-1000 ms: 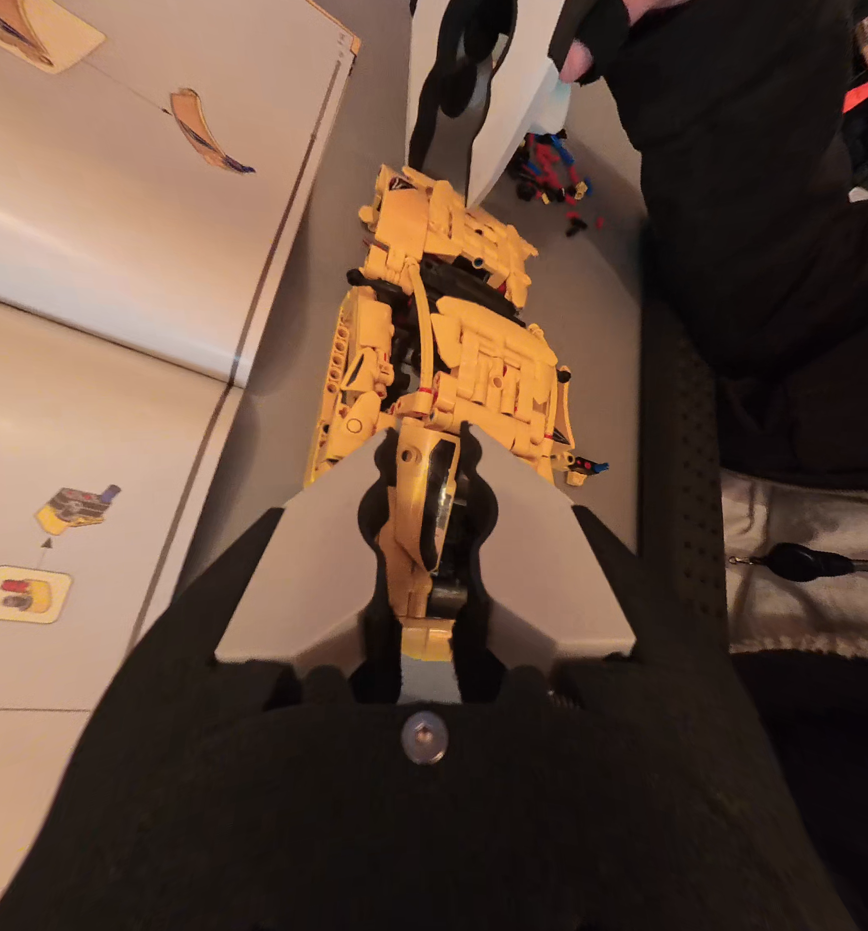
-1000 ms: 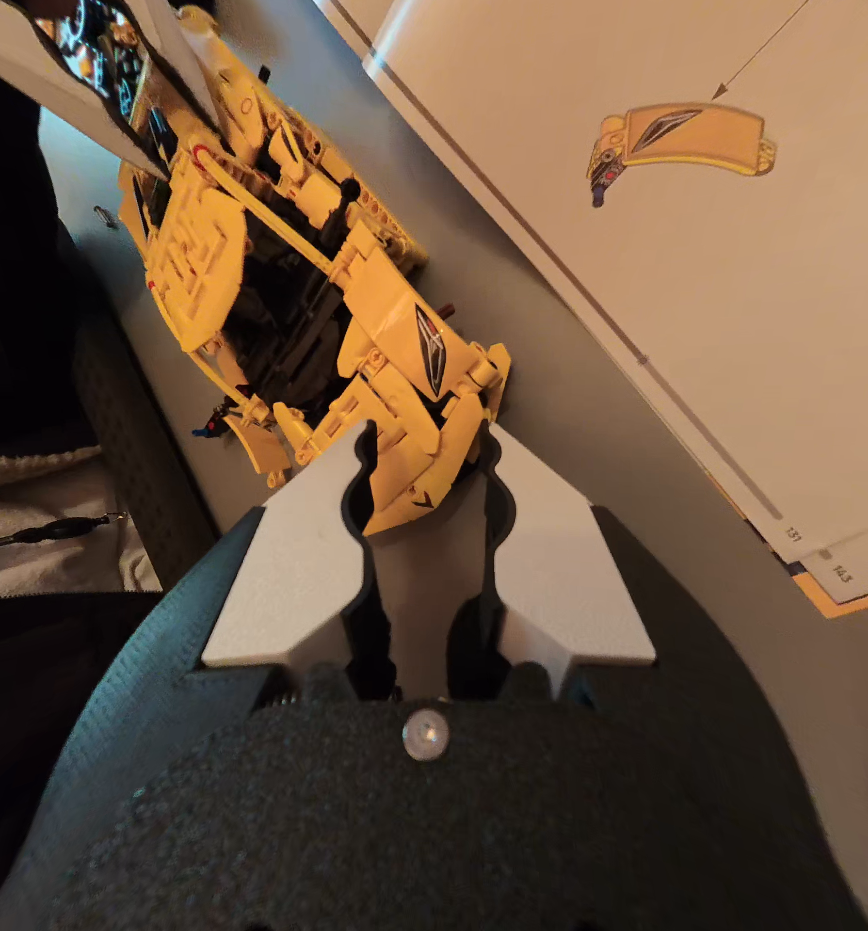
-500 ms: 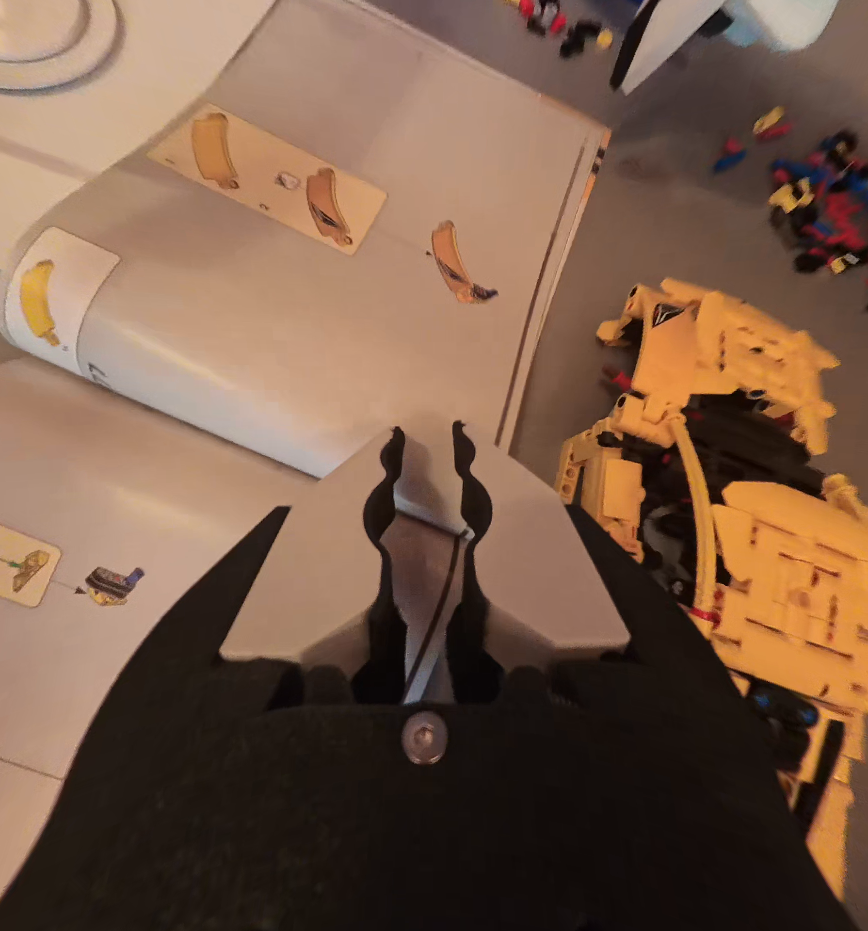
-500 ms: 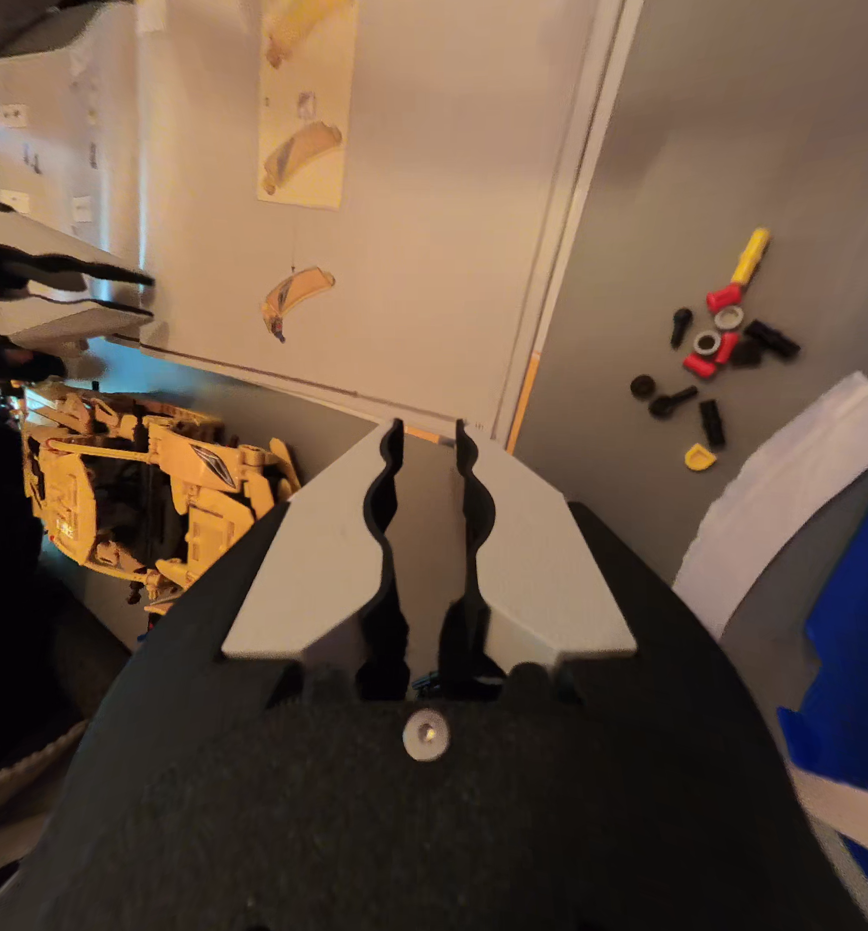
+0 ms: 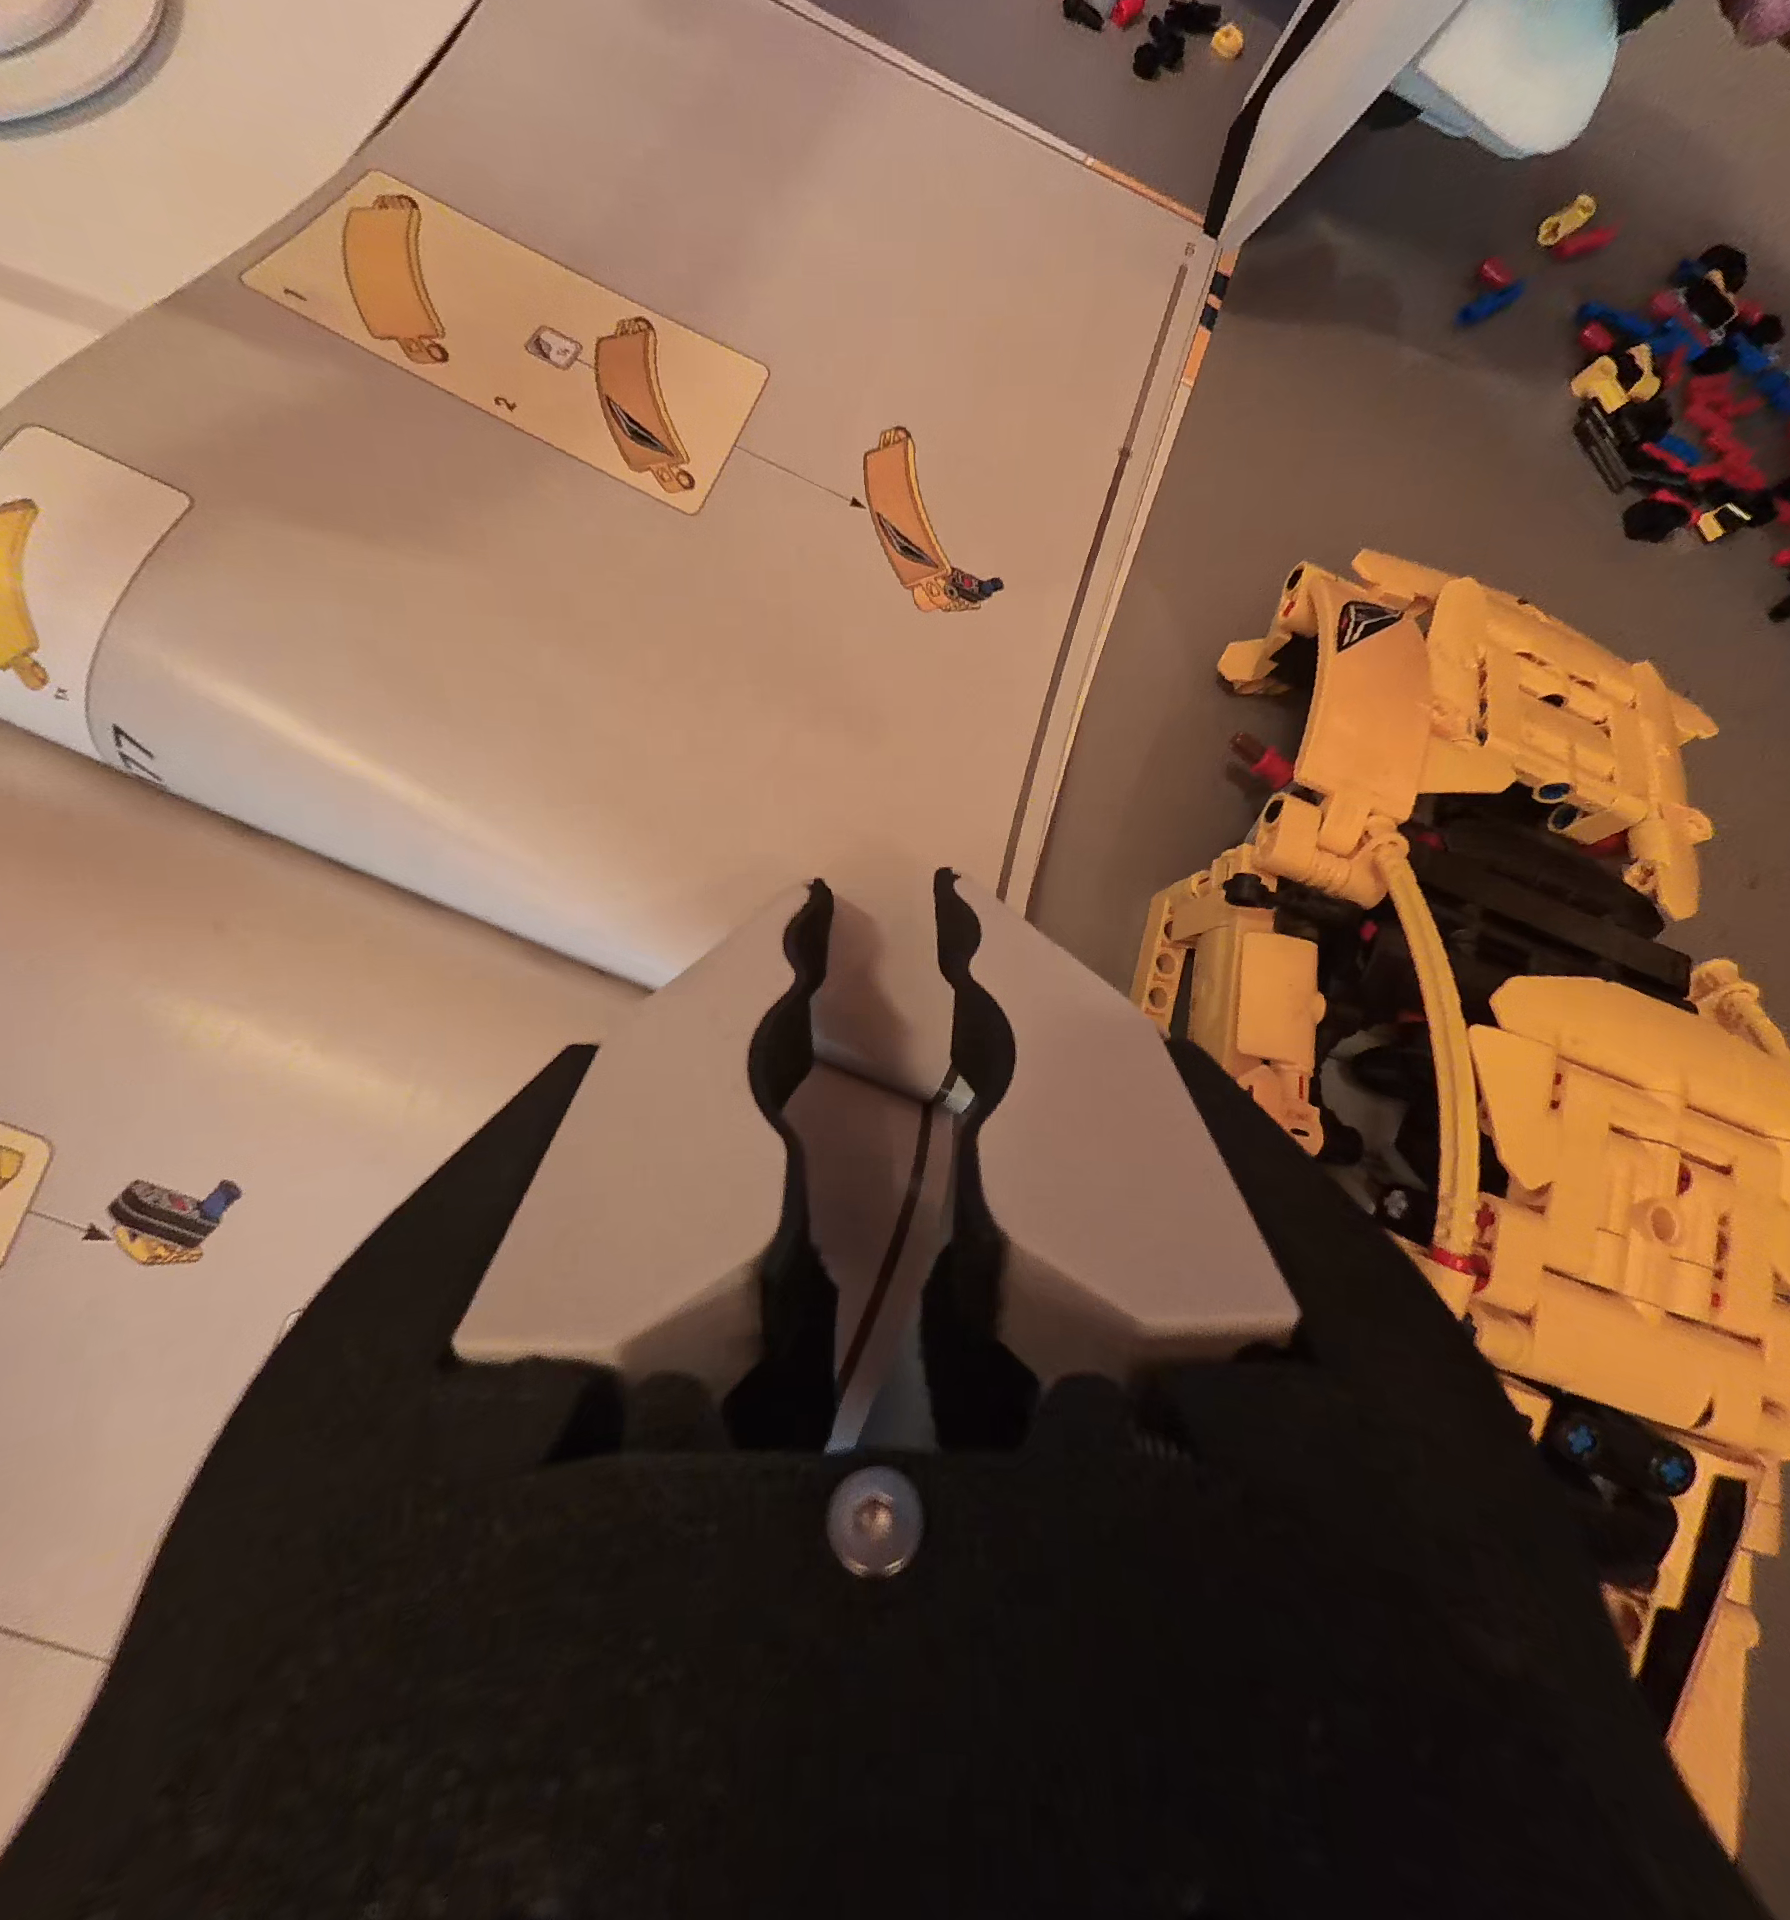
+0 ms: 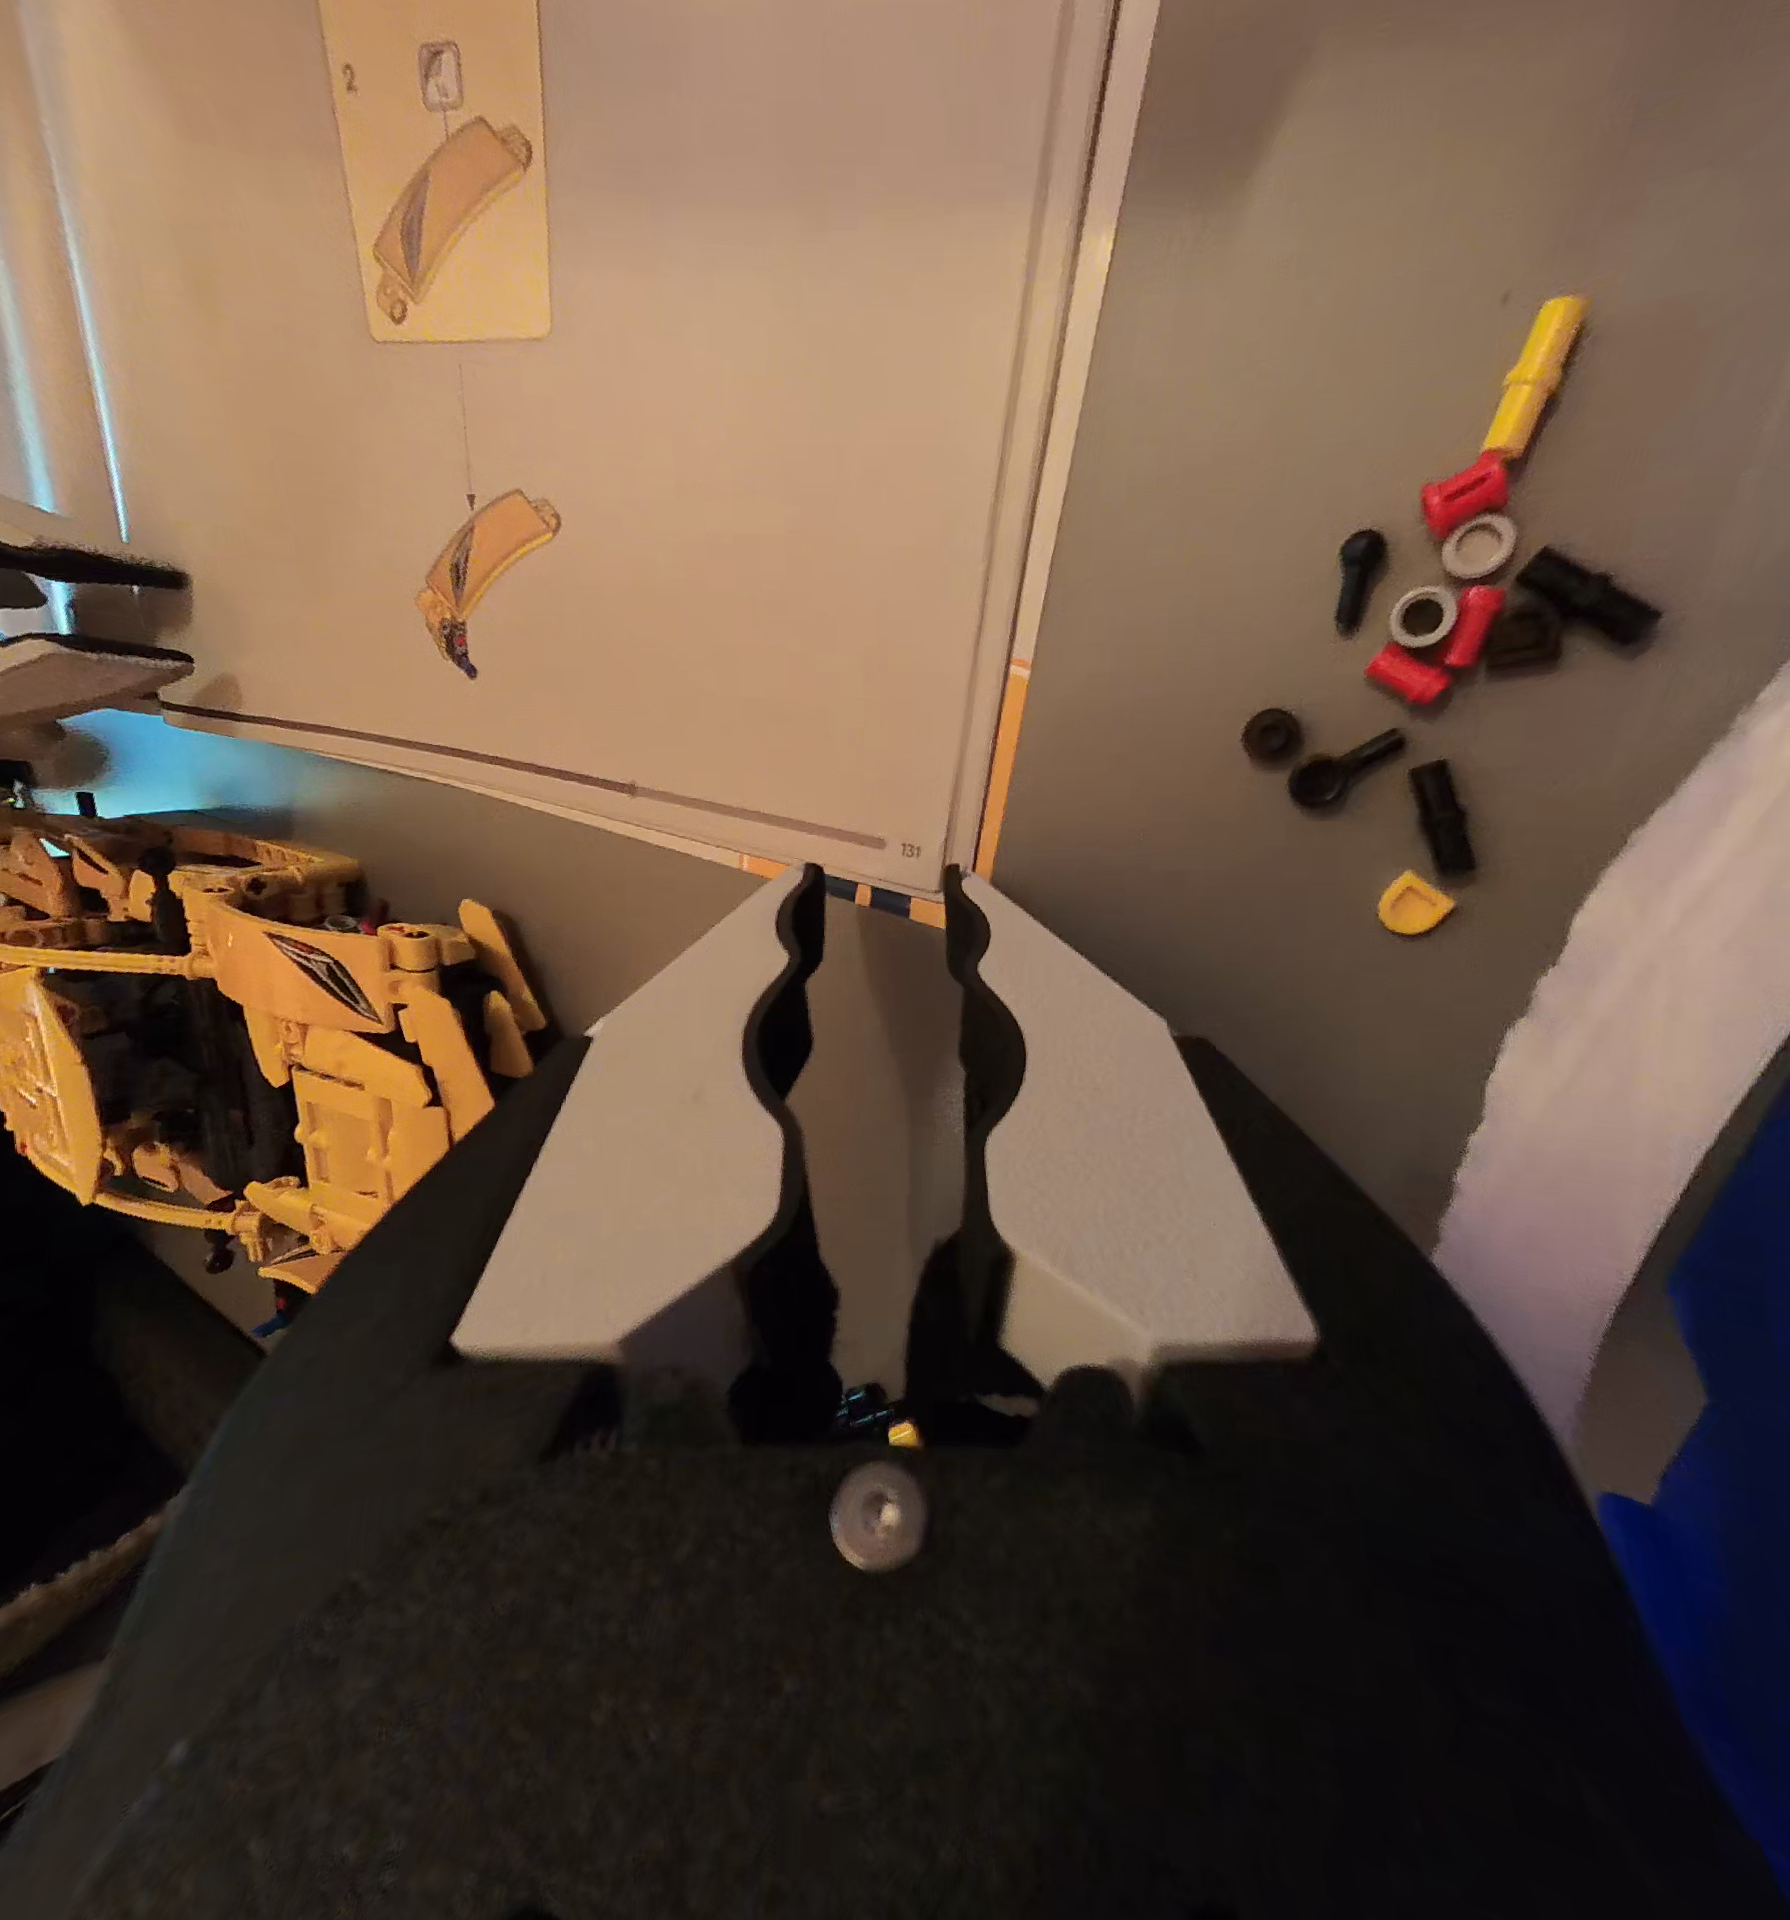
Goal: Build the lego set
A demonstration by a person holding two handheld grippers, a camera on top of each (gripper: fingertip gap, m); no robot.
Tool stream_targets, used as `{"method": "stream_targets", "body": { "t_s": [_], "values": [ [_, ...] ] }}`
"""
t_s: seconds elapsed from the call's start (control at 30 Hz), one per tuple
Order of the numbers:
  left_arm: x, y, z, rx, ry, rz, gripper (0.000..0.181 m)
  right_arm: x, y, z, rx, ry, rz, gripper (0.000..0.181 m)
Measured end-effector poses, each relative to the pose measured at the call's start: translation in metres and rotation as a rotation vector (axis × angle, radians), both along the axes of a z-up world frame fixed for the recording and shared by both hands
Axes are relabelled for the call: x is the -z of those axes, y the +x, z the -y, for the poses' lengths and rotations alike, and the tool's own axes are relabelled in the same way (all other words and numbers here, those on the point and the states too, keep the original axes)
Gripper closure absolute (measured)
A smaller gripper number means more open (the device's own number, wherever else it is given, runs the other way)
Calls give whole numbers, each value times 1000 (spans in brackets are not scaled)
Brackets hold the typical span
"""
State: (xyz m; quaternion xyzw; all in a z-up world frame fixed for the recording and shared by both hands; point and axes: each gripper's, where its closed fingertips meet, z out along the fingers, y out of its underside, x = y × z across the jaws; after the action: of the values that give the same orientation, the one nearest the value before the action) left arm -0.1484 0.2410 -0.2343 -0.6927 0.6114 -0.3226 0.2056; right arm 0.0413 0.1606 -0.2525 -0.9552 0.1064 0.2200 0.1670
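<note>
The yellow lego car model (image 5: 1556, 1049) lies on the grey table, right of my left gripper; it also shows at the left of the right wrist view (image 6: 205, 1049). My left gripper (image 5: 878, 896) is open and empty, above the open instruction booklet (image 5: 558, 582). My right gripper (image 6: 880, 883) is open and empty, over the booklet's corner (image 6: 766, 416). The left gripper's fingers (image 6: 60, 623) show at the left edge of the right wrist view. The right gripper's finger (image 5: 1286, 114) shows at the top of the left wrist view.
A pile of small red, blue, black and yellow pieces (image 5: 1701, 405) lies beyond the model. A smaller group of pins, rings and a yellow axle (image 6: 1452, 623) lies right of the booklet. A white and blue bag (image 6: 1701, 1039) is at the right. A white plate (image 5: 29, 52) sits top left. The grippers' ends are close to 20 cm from one another.
Both grippers have let go of the yellow model and pulled back from it. The left one moved over the booklet, the right one toward the booklet's corner. The model now rests on the table.
</note>
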Motion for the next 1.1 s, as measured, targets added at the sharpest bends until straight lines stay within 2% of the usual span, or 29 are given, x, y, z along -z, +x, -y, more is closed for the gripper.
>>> {"method": "stream_targets", "body": {
  "t_s": [0.23, 0.4, 0.6, 0.8, 0.97, 1.1],
  "values": [
    [1, 0, 1, 0, -19, 5, 161, -1, -1, 2, -1, -7, -7, 163],
    [3, 1, 2, -1, -23, 5, 161, -5, -3, 0, -2, 7, -7, 174],
    [4, 1, 2, -2, -30, 5, 161, 4, 5, 3, 12, -25, 35, 177],
    [4, 1, 2, -7, -38, 7, 162, 4, 7, 3, -46, -37, 135, 181],
    [2, 3, 2, -33, -98, 28, 162, -25, -9, -8, -130, 86, 176, 181],
    [-1, 4, 2, -43, -131, 47, 161, -61, -49, -21, -218, 261, 39, 181]
  ]
}}
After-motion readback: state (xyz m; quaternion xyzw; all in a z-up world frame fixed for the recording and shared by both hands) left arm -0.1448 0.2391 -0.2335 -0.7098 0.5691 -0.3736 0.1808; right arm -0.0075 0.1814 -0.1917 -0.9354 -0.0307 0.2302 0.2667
